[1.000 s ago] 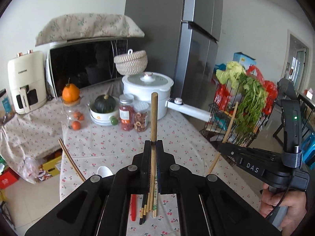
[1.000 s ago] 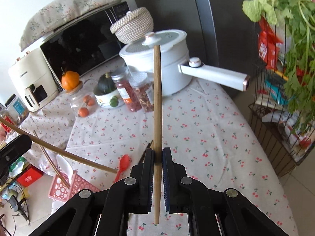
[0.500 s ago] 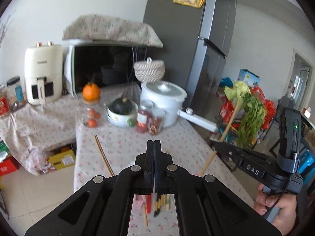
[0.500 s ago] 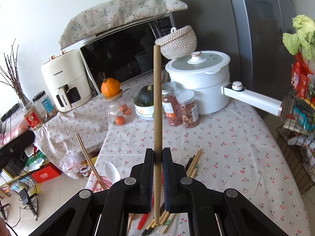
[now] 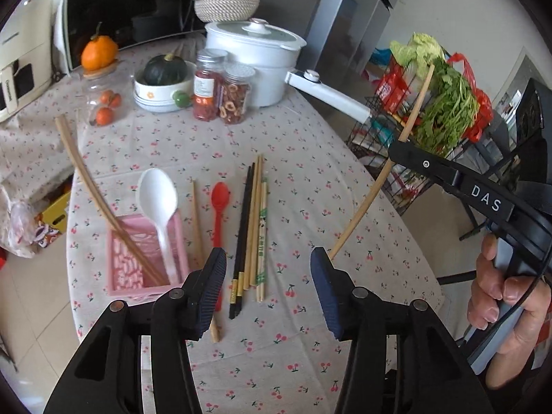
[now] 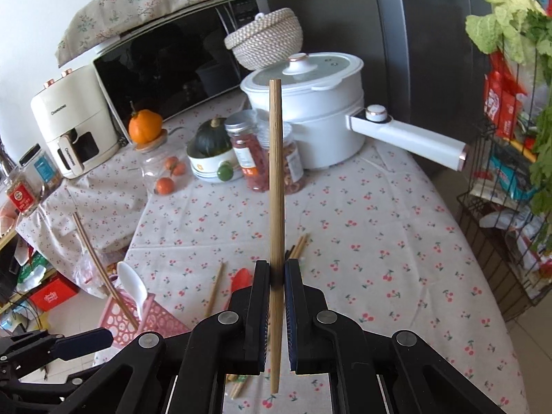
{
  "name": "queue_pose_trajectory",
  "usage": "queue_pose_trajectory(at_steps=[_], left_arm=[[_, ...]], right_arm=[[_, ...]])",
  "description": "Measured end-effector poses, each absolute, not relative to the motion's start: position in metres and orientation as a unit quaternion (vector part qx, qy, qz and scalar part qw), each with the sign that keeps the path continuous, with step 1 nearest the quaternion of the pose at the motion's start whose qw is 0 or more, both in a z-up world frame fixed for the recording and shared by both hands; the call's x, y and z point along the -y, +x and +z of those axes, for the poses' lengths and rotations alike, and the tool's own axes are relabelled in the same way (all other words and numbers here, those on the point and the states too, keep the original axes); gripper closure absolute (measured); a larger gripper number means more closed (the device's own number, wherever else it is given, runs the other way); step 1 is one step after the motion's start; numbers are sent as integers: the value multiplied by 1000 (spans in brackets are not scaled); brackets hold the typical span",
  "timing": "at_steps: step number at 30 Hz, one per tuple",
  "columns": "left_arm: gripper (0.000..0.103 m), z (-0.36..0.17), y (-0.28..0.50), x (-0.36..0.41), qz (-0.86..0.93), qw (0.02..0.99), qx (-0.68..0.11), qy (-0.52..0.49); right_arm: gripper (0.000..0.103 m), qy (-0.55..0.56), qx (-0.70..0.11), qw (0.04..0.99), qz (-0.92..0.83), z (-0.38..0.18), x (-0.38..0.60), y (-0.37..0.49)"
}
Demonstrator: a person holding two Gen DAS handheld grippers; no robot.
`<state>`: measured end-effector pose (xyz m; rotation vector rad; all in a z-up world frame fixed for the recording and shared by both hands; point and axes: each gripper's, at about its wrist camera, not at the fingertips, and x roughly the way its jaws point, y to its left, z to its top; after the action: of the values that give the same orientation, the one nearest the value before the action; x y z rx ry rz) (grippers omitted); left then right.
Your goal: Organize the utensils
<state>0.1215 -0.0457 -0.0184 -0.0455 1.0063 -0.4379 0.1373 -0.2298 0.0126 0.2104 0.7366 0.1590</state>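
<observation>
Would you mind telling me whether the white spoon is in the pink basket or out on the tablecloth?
In. The white spoon stands handle-down inside the pink basket, its bowl leaning out over the rim, beside a long wooden chopstick.

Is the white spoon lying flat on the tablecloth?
No; the white spoon stands with its handle down inside the pink basket, bowl sticking out over the rim.

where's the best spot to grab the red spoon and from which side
Grip the red spoon on its thin straight handle, just below the bowl, coming from above with the jaws across it. It lies flat on the cloth, handle toward the left gripper, whose jaws have just been opening with nothing between them. A lone chopstick lies close on its left, so close carefully.
</observation>
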Motion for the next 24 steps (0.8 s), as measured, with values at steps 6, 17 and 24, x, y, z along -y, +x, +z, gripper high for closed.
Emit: queue_pose_trajectory(at_steps=[6,17,24], left_arm=[[85,-76,181,109,-206,812,-546,14],[90,-151,246,123,-139,789,-598,33],[90,-154,254,135,-148,778,-609,27]], right_arm=[[96,125,-380,915,50,-3,270,146],[96,148,-405,901,59,-22,288,162],[96,155,-410,896,65,-25,291,166]])
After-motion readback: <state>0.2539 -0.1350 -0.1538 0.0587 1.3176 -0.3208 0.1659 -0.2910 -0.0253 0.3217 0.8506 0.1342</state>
